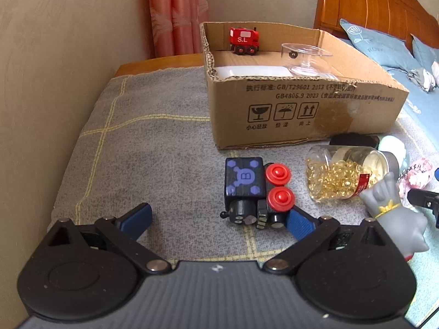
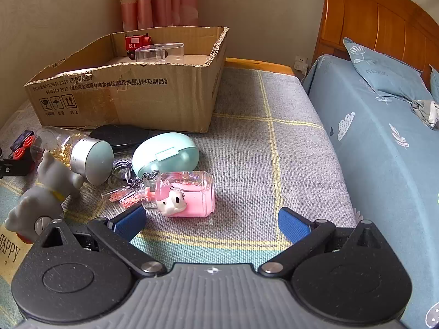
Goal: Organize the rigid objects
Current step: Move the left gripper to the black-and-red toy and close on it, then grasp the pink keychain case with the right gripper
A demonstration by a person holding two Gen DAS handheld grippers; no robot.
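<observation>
A cardboard box [image 1: 296,109] stands on the grey blanket and holds a red toy train [image 1: 244,40], a clear glass dish [image 1: 306,56] and a white tray [image 1: 252,71]. My left gripper [image 1: 219,219] is open, low over the blanket; a black toy train with red wheels [image 1: 253,189] lies on its side just ahead, touching the right finger. A jar of gold capsules [image 1: 345,174] and a grey cat figure [image 1: 395,216] lie to the right. My right gripper [image 2: 212,223] is open and empty, just short of a pink liquid keychain bottle [image 2: 186,193].
In the right wrist view a mint oval case [image 2: 166,152], a black flat case [image 2: 120,135] and small glitter vials [image 2: 123,196] lie before the box [image 2: 123,93]. A bed with blue bedding [image 2: 384,142] and wooden headboard [image 2: 384,19] is at right. A wall is at left.
</observation>
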